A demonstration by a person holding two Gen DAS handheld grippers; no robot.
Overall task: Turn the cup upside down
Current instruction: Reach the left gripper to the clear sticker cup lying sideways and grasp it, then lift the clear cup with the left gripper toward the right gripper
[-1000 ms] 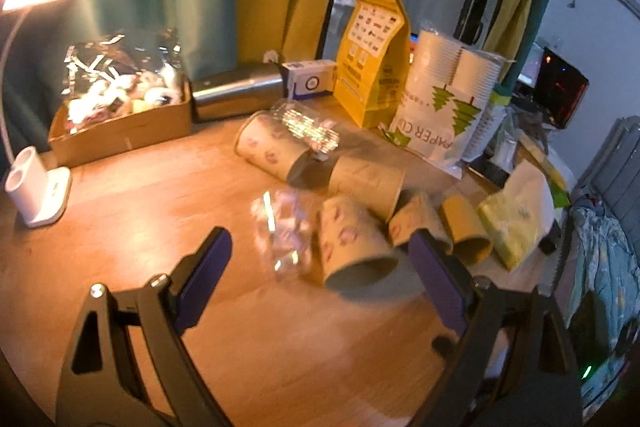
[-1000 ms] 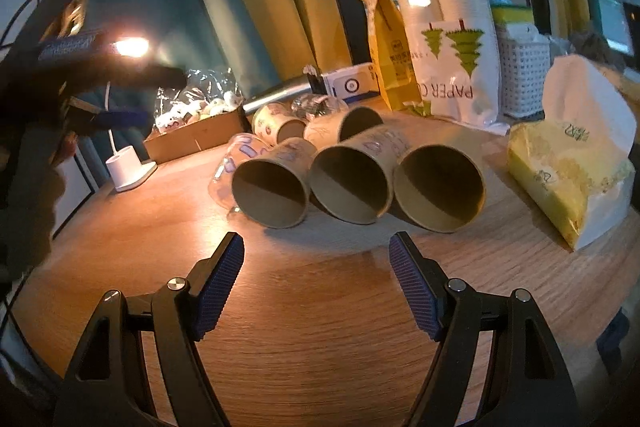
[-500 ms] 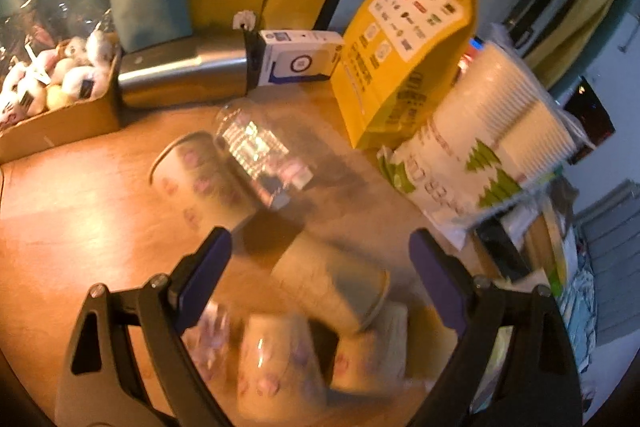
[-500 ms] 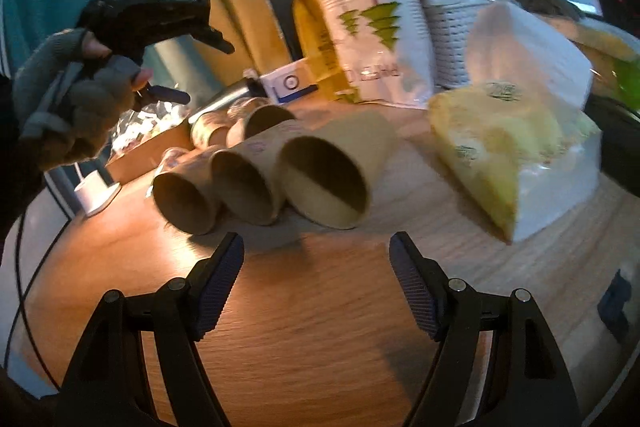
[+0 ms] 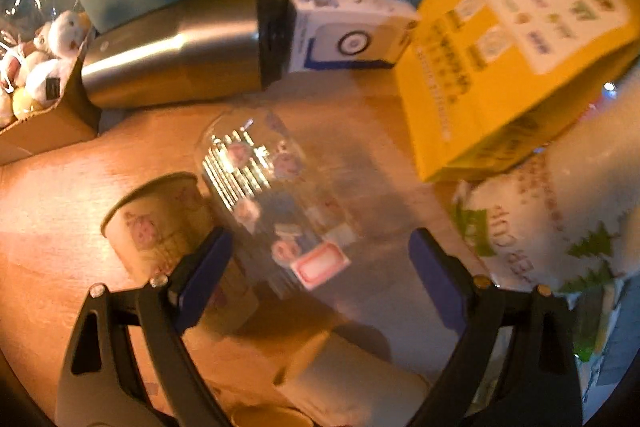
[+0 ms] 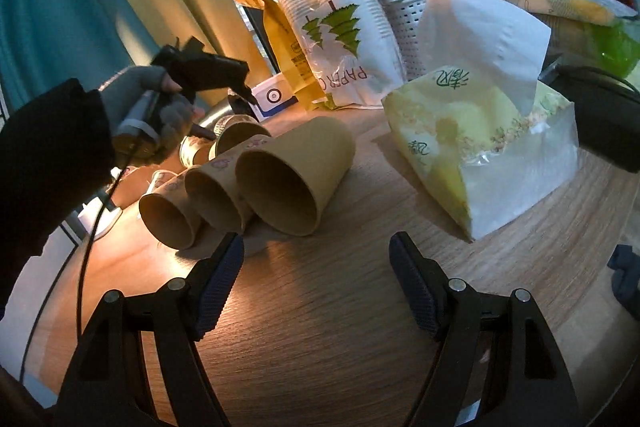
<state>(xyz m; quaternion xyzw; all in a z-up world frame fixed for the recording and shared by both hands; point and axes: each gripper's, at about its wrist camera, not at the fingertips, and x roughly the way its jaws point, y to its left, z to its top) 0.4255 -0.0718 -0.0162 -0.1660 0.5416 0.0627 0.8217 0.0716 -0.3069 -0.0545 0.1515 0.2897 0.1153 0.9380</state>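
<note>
The clear plastic cup (image 5: pixel 272 199) lay on its side on the bench (image 5: pixel 52 227), long axis running away from the left hand-held gripper (image 5: pixel 316 279), which hung right over it, wide open, holding nothing. A paper cup (image 5: pixel 160 223) touched its left side; more room looked free on the right. The right hand-held gripper (image 6: pixel 316 287), also open and empty, sat well apart.

Motion blur is smearing the clear plastic cup (image 5: pixel 276 203); the yellow bag (image 5: pixel 516 39) is running off the left-wrist view's edge.
</note>
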